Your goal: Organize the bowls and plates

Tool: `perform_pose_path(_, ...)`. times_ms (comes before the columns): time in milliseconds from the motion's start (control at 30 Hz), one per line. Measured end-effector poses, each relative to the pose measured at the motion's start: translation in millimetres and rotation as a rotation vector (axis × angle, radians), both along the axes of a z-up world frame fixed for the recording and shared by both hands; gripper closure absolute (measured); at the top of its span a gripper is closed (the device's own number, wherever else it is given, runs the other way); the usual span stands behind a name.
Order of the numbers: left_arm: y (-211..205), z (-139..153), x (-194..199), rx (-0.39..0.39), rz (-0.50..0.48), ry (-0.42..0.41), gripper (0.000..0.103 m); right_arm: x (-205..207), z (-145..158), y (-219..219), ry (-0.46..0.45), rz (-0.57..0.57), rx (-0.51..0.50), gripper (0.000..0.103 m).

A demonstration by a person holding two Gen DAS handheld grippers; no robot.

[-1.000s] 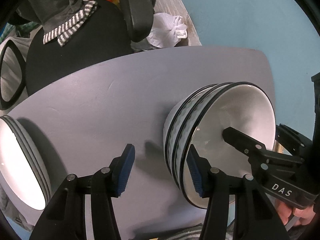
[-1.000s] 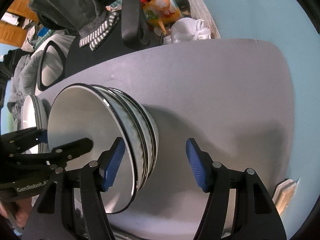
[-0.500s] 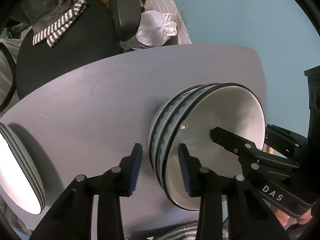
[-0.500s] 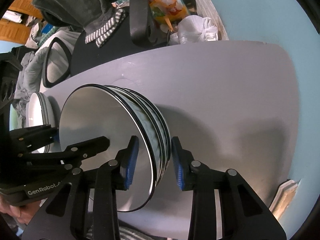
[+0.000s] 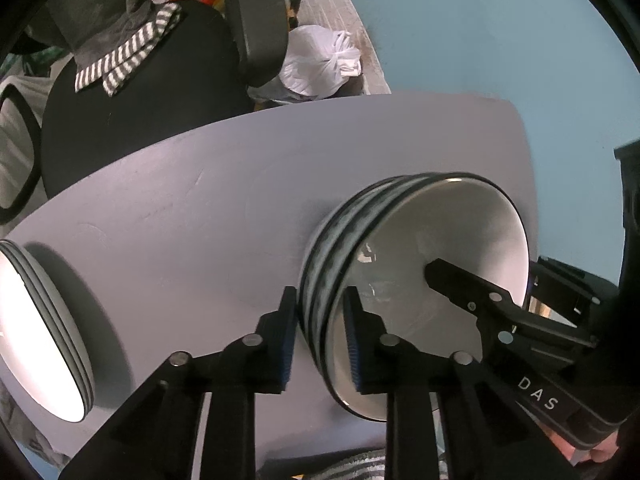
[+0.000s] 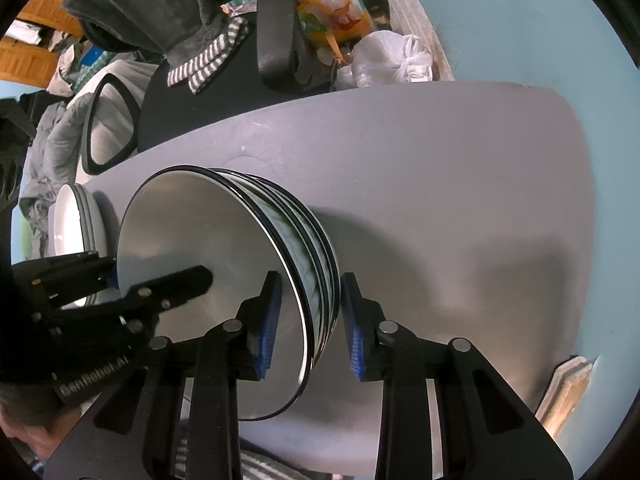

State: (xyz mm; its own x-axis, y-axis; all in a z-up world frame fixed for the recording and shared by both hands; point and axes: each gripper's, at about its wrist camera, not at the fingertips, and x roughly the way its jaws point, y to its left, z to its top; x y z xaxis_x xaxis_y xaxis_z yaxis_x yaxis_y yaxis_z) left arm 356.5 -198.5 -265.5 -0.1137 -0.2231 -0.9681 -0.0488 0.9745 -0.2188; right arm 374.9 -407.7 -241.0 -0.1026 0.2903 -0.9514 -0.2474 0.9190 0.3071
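Observation:
A stack of white bowls with dark rims [image 5: 440, 240] [image 6: 208, 264] stands on the grey table [image 5: 200, 220] [image 6: 440, 180]. My left gripper [image 5: 320, 340] is shut on the stack's rim at its left side, one pad inside and one outside. My right gripper [image 6: 308, 324] is shut on the rim at the opposite side. Each gripper shows in the other's view: the right one [image 5: 472, 292], the left one [image 6: 160, 292]. A stack of white plates [image 5: 36, 340] [image 6: 72, 220] stands at the table's left end.
A black office chair [image 5: 140, 92] [image 6: 240, 72] with a striped cloth and grey clothing stands behind the table. A white plastic bag [image 5: 320, 64] [image 6: 392, 60] lies on the floor by the blue wall. The table's far edge runs behind the bowls.
Both grippers have closed from wide open onto the rim of the bowl stack, one from each side. The plates have not moved.

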Motion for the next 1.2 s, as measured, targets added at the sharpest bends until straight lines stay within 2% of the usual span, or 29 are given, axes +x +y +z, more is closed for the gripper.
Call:
perform_pose_path(167,-4.5,3.1,-2.5,0.027,-0.031,-0.024,0.083,-1.5,1.2,-1.9,-0.008,-0.015,-0.006,0.080)
perform_pose_path(333,-2.0,4.9,-5.6,0.024,-0.020,-0.045,0.086,-2.5,1.8,-5.0,-0.017,-0.035,-0.012,0.085)
perform_pose_path(500,1.0,7.5,-8.7,0.027,0.007,-0.058,0.087,-4.5,3.2,-2.1,-0.025,-0.028,-0.033,0.086)
perform_pose_path(933,0.3,17.2,-22.9,0.063,-0.055,-0.078,0.088,-17.3,4.3,-0.3,0.001,-0.051,-0.015,0.087)
perform_pose_path(1200,10.7,20.4,-30.6,0.065,-0.027,-0.072,0.088,-23.3,9.8,9.1,0.004,-0.030,-0.016,0.087)
